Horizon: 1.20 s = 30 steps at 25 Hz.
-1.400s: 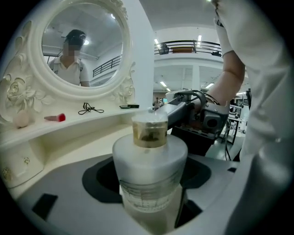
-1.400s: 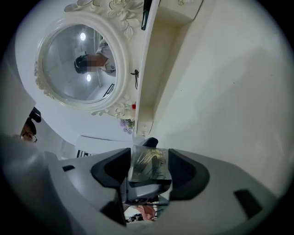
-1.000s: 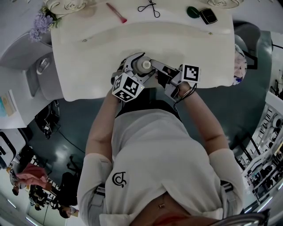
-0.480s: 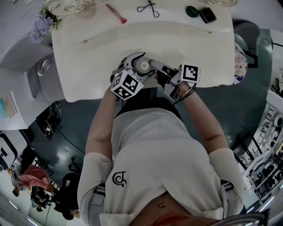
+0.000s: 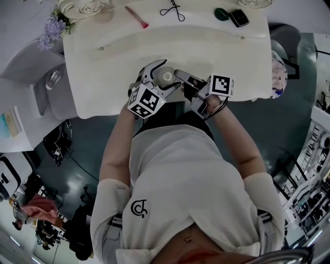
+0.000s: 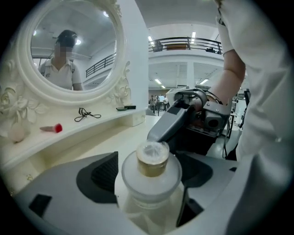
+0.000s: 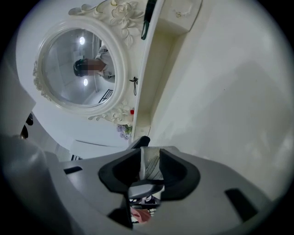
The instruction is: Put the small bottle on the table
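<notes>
The small bottle (image 5: 166, 77) is frosted, with a gold neck and a clear cap (image 6: 154, 151). It stands upright over the front part of the white dressing table (image 5: 216, 51); its base is hidden. My left gripper (image 5: 164, 76) reaches around its body (image 6: 149, 186). Its jaws are opening and stand wide on either side of the bottle. My right gripper (image 5: 176, 79) comes in from the right. Its jaws are closing, and in the right gripper view (image 7: 150, 165) both pads sit against the ribbed cap (image 7: 149, 163).
At the table's back lie a pink brush (image 5: 135, 15), a black looped cord (image 5: 174, 9), a dark green item (image 5: 221, 14) and a black case (image 5: 242, 18). An ornate round mirror (image 6: 69, 50) and purple flowers (image 5: 50, 28) stand at the back left. The table's front edge runs just under the grippers.
The left gripper's jaws have spread wider around the bottle. The right gripper has stayed at the cap, and the bottle has kept its place.
</notes>
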Available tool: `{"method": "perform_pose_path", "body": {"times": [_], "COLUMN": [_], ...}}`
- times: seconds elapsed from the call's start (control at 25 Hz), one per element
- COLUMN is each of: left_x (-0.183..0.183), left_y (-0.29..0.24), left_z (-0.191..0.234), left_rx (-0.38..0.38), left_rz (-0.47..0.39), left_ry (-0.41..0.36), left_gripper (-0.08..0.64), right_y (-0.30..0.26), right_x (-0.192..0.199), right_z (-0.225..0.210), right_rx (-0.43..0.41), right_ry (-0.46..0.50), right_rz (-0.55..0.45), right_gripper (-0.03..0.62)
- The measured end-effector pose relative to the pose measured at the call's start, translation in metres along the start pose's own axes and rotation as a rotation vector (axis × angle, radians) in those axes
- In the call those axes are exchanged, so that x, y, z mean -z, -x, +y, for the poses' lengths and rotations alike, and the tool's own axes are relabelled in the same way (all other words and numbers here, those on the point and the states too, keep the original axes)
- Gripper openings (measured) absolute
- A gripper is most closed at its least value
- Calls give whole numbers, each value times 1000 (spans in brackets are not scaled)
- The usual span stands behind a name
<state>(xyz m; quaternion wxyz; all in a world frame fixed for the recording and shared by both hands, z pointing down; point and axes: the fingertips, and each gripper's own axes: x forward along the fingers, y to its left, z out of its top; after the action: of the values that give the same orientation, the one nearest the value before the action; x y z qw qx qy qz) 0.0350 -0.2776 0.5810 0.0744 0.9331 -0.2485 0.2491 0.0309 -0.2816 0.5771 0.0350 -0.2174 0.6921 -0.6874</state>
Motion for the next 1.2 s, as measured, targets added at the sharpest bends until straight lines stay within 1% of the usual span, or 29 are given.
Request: {"method": "perform_pose_path", "body": {"times": [0.12,0.16,0.24,0.32,0.36,0.4,0.52,0.64,0.72,0.88,1.04,1.2], "left_x": [-13,-20,-38,-62,-71,-78,-95,-102,-104,-110,-111,-118], "left_y": [11,17,34,54,64,73,96,113,120,137,160,180], "left_z": [3,5,10,18,23,28,43,53,59,69,84,94], "left_rx": [-42,-63,-109,-149,-173,-200,-274,-329,-360,-424,-530,-576], "left_rz": [-29,-53,-134,-227,-260,-283,-331,-349,-349,-351,-322,-337], "left_ry": [-16,-10,30,78,93,101,116,143,149,153,161,168], "left_gripper": [382,382,375,332,286,226,133,41,17,14,14,14], "right_y": [2,4,11,19,22,24,28,36,37,38,39,42], "right_x": [-4,-6,-9,-14,-16,-18,-23,-31,-35,-43,-50,-60], "right_z": [15,21,32,44,50,57,76,95,110,134,156,172], "right_rx": [-14,-23,-25,-13,-9,-10,-9,22,35,65,104,150], "right_ry": [66,77,100,150,182,213,318,459,562,776,986,1131], "right_rz": [-8,-18,-40,-57,-63,-70,-94,-138,-164,-207,-262,-334], "right_gripper": [106,88,52,13,8,8,8,8,8,8,8,8]}}
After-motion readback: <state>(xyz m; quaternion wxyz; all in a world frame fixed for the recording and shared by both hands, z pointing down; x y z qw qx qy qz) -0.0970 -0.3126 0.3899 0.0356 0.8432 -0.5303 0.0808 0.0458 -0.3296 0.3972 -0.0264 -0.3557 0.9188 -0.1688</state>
